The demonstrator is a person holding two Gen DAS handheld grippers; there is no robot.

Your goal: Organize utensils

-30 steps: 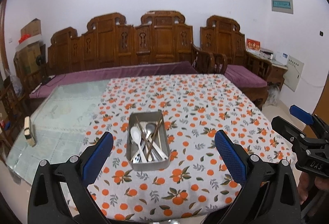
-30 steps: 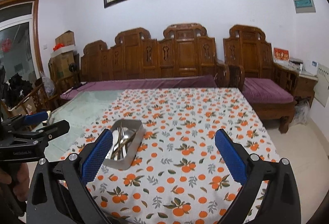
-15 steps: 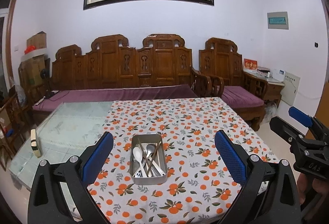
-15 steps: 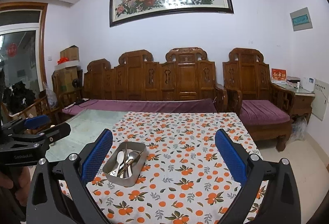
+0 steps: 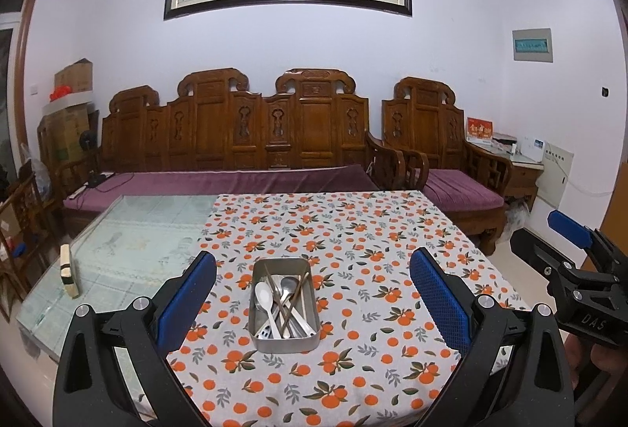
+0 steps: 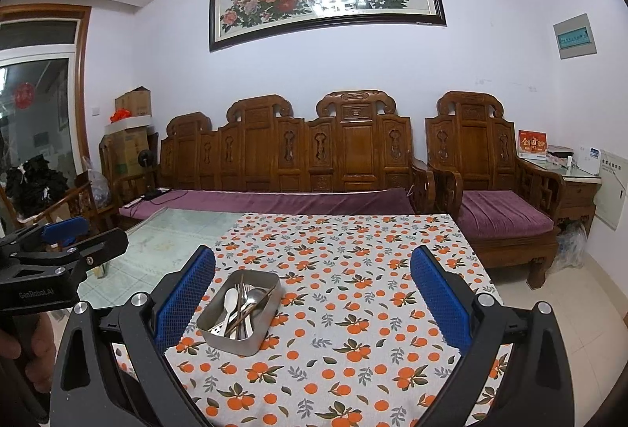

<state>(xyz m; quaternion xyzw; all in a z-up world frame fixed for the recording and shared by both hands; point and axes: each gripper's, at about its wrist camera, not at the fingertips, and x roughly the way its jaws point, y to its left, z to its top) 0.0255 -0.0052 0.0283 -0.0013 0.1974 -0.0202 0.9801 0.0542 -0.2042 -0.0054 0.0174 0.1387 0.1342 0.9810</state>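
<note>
A metal tray (image 5: 257, 342) stands on the orange-print tablecloth (image 5: 353, 250) and holds spoons (image 5: 263, 295), a fork and brown chopsticks (image 5: 295, 299) piled together. It also shows in the right wrist view (image 6: 219, 340), at the left. My left gripper (image 5: 313, 299) is open and empty, held back from the table with the tray between its fingers in view. My right gripper (image 6: 313, 303) is open and empty, to the right of the tray. Each gripper shows at the edge of the other's view.
The cloth covers the right part of a glass-topped table (image 5: 129, 242). A small block (image 5: 67, 270) stands at the table's left edge. A carved wooden sofa (image 5: 235, 136) and an armchair (image 5: 443, 152) with purple cushions stand behind it.
Both grippers have pulled back and up from the table, so the tray looks smaller and farther away. Both stay open.
</note>
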